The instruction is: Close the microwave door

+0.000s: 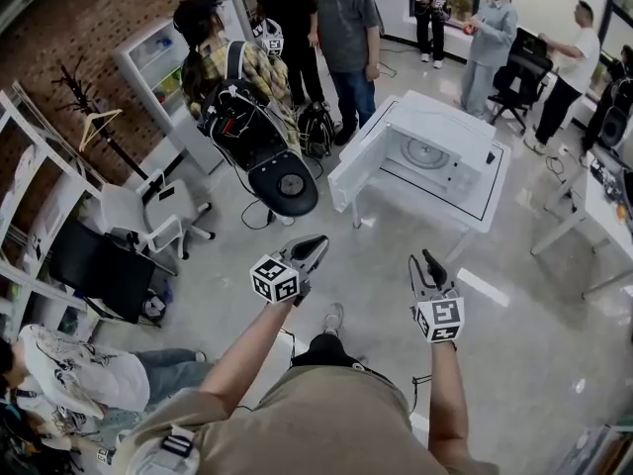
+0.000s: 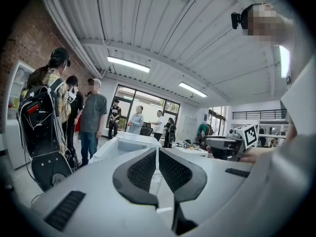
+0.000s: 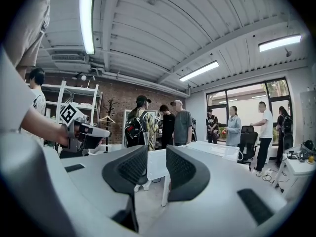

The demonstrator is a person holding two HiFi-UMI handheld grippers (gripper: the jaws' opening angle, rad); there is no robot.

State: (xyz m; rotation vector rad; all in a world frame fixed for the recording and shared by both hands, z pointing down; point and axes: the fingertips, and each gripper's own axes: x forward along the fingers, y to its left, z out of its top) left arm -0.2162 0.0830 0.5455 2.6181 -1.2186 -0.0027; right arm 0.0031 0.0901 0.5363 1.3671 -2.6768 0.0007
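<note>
- The microwave [image 1: 440, 156] is seen on a white table [image 1: 475, 221], its door [image 1: 356, 166] swung fully open.
- Well short of the microwave, the left gripper [image 1: 318, 240] is held shut and empty and the right gripper [image 1: 427, 257] slightly parted on nothing, likely readied to push.

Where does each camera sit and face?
Head view: on the person's head, steeply down at the open microwave; forearms, left gripper and right gripper show.
Left gripper view: on the left gripper, along its shut jaws toward the microwave.
Right gripper view: on the right gripper, along its open jaws toward the microwave.
Shared: each gripper view shows the other gripper.
</note>
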